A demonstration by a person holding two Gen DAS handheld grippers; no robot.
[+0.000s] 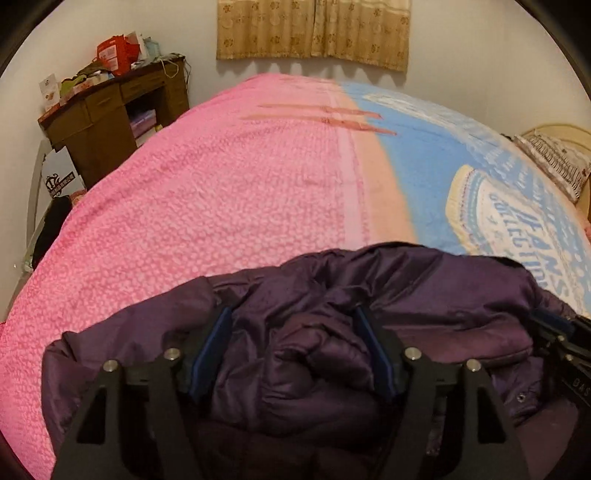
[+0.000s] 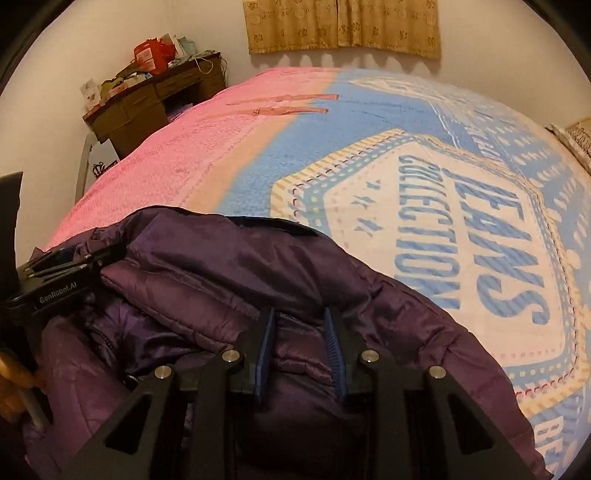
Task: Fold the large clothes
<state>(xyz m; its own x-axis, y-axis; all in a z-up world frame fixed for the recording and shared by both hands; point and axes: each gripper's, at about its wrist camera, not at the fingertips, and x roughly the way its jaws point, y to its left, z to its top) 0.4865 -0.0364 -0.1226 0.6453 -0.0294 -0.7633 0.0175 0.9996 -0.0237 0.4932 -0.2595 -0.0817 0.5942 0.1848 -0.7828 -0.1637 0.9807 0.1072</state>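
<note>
- The purple puffer jacket [image 1: 332,295] lay bunched in a heap at the near edge of the bed [image 1: 207,206], straddling the line where the pink half of the bedspread met the blue printed half.
- My worry was the fabric: it looked slick and thickly padded, so I judged a bite on a puffy fold could slide out once I lifted, letting the heap slump into a worse tangle.
- With both claws working the same bundle close together, I also judged they could pull against each other or catch several layers at once, spoiling any clean fold.
- The left claw [image 1: 295,350] stood wide apart, its blue pads either side of a raised bulge of jacket; whether they pressed it I could not tell.
- The right claw [image 2: 301,347] was narrowed to a slim gap with a ridge of jacket between the pads, apparently pinched.
- Beyond, a cluttered wooden desk [image 1: 110,110] stood by the far left corner of the bed, under a curtain [image 1: 314,29].
</note>
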